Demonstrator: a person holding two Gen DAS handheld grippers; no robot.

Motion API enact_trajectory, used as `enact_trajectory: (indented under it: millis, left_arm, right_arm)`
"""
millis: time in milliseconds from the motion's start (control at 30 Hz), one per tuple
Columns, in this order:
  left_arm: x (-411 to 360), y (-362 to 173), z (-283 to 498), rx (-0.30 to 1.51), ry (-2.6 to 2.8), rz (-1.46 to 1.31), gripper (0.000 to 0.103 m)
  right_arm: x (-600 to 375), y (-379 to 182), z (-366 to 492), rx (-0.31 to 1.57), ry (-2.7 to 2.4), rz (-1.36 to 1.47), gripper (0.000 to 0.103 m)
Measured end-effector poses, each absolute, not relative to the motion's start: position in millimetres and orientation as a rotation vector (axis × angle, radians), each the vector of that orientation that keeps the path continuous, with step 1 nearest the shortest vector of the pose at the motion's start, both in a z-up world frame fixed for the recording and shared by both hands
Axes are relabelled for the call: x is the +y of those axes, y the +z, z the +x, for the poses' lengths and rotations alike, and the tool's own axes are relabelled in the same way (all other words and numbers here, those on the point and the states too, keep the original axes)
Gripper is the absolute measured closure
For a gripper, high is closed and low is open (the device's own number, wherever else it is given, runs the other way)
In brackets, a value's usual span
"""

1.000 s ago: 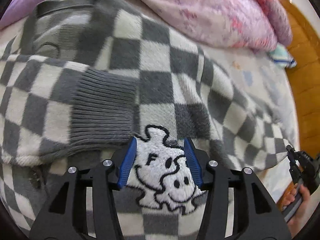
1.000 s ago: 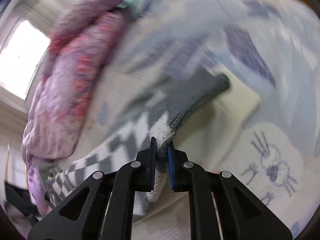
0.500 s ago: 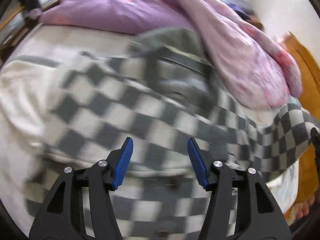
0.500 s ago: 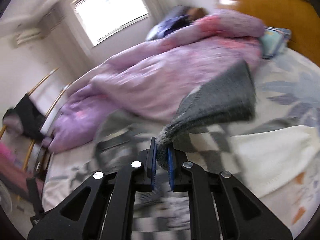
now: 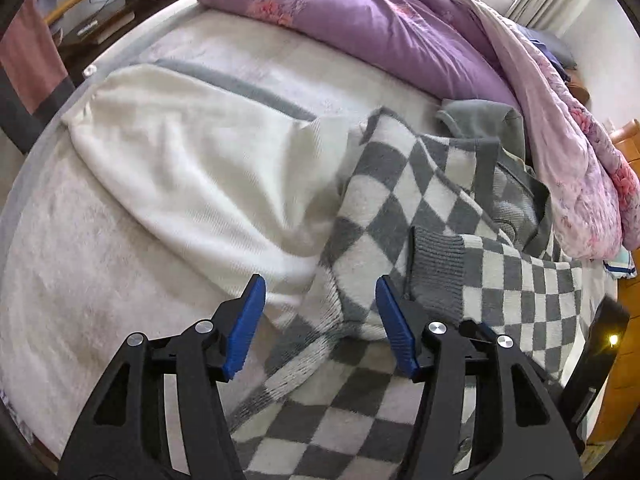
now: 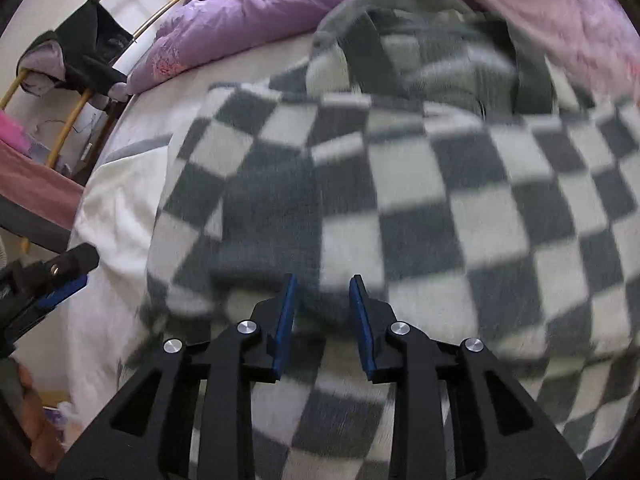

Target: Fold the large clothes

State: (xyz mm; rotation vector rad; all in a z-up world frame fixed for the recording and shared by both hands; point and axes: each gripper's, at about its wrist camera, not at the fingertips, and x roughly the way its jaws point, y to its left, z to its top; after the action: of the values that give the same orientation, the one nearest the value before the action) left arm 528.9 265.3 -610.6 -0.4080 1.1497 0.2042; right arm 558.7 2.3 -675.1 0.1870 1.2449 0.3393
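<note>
A grey-and-white checkered sweater (image 5: 392,208) lies on the bed, both sleeves folded across its body; one grey ribbed cuff (image 5: 438,272) lies on top. My left gripper (image 5: 320,320) is open and empty, just above the sweater's left edge. My right gripper (image 6: 322,312) is open and empty, low over the folded sleeve of the sweater (image 6: 420,208). The left gripper also shows at the left edge of the right wrist view (image 6: 52,280).
A white garment (image 5: 192,168) lies left of the sweater. A purple and pink duvet (image 5: 400,28) is heaped along the far side of the bed. A clothes rack (image 6: 76,52) stands beyond the bed's left edge. A wooden headboard (image 5: 628,208) is at right.
My right gripper carried the sleeve cuff across the sweater and let go of it; its jaws are now open. My left gripper swung left from the sweater's cartoon patch to its left edge.
</note>
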Motion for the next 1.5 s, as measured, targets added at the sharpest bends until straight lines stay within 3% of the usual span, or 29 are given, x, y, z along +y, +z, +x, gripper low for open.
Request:
enact_trajectory:
  millis: [67,233,367,500,567,633,733,833,867,1100,1500]
  left_arm:
    - [263.9,-613.8,527.0,1.157,0.193,-0.416,0.042]
    - [237.9,-621.6,542.8,1.183,0.140,-0.398,0.042]
    - [217.6,-627.5,569.7,1.215,0.100,-0.380,0.042]
    - [192.6,-636.4,590.7,1.240,0.090,-0.280,0.037]
    - [185.2,-641.8,599.7,1.256,0.077,-0.259,0.037]
    - [185.1,-645.1,609.9,1.270,0.073,-0.258,0.037]
    - [194.2,-642.5,625.1,1.265,0.092,-0.261,0.037]
    - [213.1,-638.6,646.1,1.258,0.127,-0.288,0.037]
    - [222.3,-637.7,655.4,1.253,0.138,-0.309,0.037]
    - [255.1,-655.9,709.0,1.284,0.189,-0.380,0.037]
    - [239.6,-704.6,778.2,1.376,0.197,-0.230,0.032]
  right_arm:
    - [-8.7,-663.9,551.0,1.225,0.356,0.193,0.068]
    - [-84.8,-621.2,538.5,1.129,0.262,0.211,0.067]
    - [-178.0,-629.8,561.5,1.140,0.027,0.222,0.081]
    - [-231.6,-689.8,570.5,1.290,-0.053,0.300,0.093]
    - [-247.5,-722.6,573.9,1.357,-0.025,0.404,0.095]
    - [-249.2,-716.5,579.7,1.370,-0.006,0.407,0.095]
    - [-254.4,-684.1,587.8,1.311,0.031,0.429,0.086]
    - [-266.3,-650.9,611.0,1.227,-0.003,0.422,0.055]
    - [-270.6,-643.8,624.0,1.203,-0.010,0.412,0.050]
    - [-291.3,-653.9,695.2,1.210,-0.052,0.450,0.047]
    - [-301.3,-711.4,754.1,1.366,-0.118,0.444,0.044]
